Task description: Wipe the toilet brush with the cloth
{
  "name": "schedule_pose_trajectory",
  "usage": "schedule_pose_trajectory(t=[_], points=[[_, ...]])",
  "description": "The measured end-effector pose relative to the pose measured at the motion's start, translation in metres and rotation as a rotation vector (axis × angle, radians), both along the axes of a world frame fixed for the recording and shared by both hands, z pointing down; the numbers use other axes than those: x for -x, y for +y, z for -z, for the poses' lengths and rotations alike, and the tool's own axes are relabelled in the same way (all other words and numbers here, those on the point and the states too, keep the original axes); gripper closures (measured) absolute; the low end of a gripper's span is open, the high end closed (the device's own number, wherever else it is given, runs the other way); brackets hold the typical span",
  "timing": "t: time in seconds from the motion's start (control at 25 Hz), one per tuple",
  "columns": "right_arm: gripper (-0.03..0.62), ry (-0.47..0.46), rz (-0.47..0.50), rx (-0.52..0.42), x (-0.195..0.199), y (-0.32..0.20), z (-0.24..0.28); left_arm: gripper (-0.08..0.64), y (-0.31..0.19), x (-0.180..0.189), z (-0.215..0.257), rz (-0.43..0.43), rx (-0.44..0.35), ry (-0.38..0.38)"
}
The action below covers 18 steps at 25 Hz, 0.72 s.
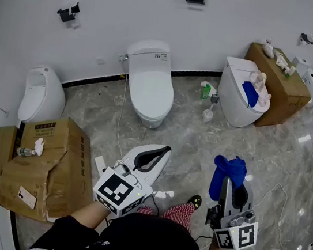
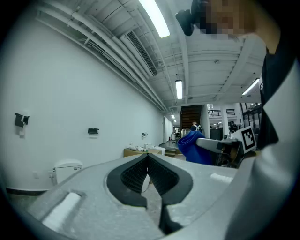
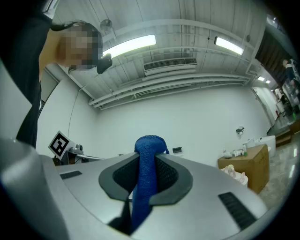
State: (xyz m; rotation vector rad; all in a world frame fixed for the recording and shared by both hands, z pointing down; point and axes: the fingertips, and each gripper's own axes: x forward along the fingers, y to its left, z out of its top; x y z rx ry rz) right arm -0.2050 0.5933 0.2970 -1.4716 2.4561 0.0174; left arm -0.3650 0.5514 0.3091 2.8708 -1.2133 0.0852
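My right gripper [image 1: 230,182] is shut on a blue cloth [image 1: 228,172], which bunches up above its jaws; in the right gripper view the cloth [image 3: 149,146] runs as a thick roll between the dark pads [image 3: 166,176]. The left gripper [image 1: 164,150] is shut with nothing between its jaws, its tips meeting [image 2: 148,158] and pointing level. From there the cloth [image 2: 193,149] shows off to the right. Far ahead on the floor, beside the right-hand toilet [image 1: 230,97], stands a small white holder with a dark handle [image 1: 208,113], apparently the toilet brush. Both grippers are well short of it.
A white toilet [image 1: 150,83] stands against the far wall and a urinal [image 1: 41,95] at the left. A crushed cardboard box [image 1: 39,165] lies at the near left and a brown box [image 1: 278,90] with clutter at the back right. A green bottle [image 1: 206,90] and cables are on the marble floor.
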Motion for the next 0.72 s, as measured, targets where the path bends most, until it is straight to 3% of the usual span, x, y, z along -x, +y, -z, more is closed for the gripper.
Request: schedule_pose_trajectory(t=[0.36,0.56,0.72], points=[[0.528,0.004,-0.019,0.005,-0.009,0.006,-0.004,0.557,0.002,-0.008,-0.003,-0.011,0.013,0.010],[0.528,-0.067,-0.030,0.001,-0.023,0.011,-0.001,0.557,0.003,-0.019,-0.005,-0.039,0.014,0.024],[0.528,-0.066,-0.046,-0.005,-0.028,0.013,-0.001,0.557,0.004,-0.023,-0.006,-0.052,0.010,0.018]])
